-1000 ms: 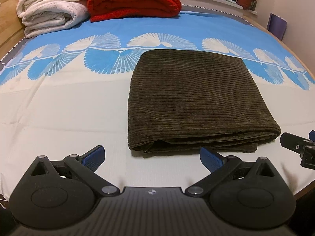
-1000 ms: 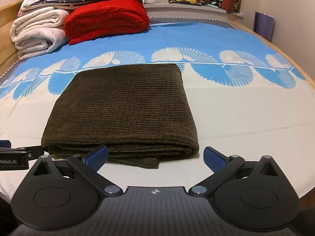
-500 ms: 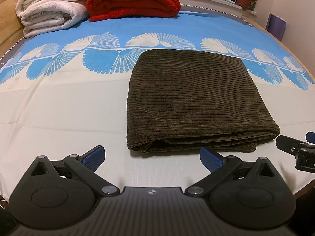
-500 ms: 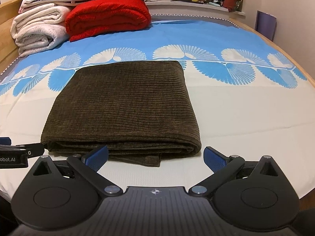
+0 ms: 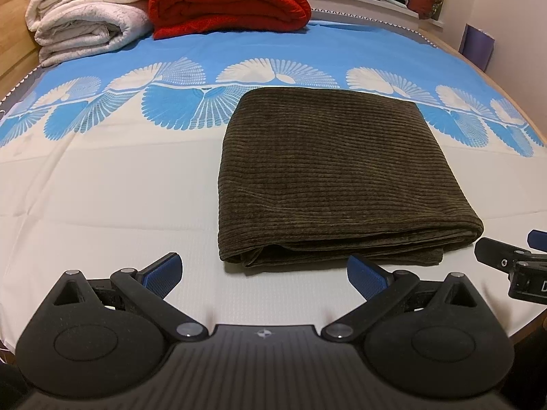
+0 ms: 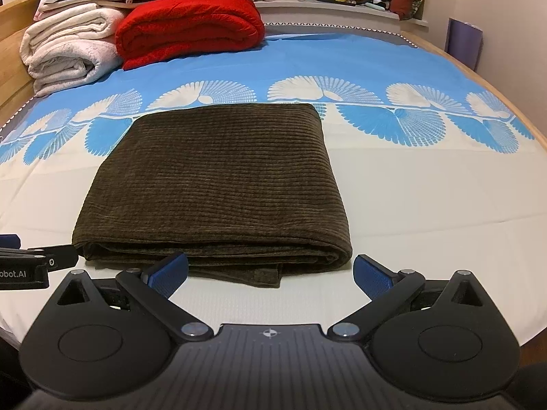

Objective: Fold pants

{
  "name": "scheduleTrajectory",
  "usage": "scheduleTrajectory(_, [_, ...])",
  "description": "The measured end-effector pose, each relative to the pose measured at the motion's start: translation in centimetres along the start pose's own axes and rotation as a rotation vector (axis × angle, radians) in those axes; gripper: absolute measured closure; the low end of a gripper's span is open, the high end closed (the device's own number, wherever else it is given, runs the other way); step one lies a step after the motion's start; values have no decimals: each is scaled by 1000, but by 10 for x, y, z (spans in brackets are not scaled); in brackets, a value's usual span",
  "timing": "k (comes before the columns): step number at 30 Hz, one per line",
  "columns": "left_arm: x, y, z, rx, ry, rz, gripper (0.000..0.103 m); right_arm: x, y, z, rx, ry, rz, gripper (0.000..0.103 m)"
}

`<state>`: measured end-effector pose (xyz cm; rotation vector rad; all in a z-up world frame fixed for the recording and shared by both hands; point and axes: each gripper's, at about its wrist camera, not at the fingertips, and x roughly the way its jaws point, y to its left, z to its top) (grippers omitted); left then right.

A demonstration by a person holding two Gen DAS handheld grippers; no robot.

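We see pants (image 5: 338, 177) folded flat near bed (image 5: 102, 184) front edge; left gripper (image 5: 263, 273) and right gripper (image 6: 270, 271) both spread apart, holding nothing.

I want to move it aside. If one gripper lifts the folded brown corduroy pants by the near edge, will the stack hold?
Probably not: the folded brown corduroy pants look soft, with loose layers showing at the near edge, so they would likely sag and unfold. Pushed, the ribbed fabric may bunch on the bedsheet.

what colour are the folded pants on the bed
Dark olive-brown corduroy with fine ribs, the pants show best in the right wrist view.
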<state>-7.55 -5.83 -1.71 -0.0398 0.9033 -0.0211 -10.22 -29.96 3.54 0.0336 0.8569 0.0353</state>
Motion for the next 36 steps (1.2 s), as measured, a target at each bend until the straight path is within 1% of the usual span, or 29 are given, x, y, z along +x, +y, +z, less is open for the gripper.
scheduleTrajectory(36, [-3, 2, 0, 14, -14, -27, 0, -2, 2, 0, 12, -3, 7, 1])
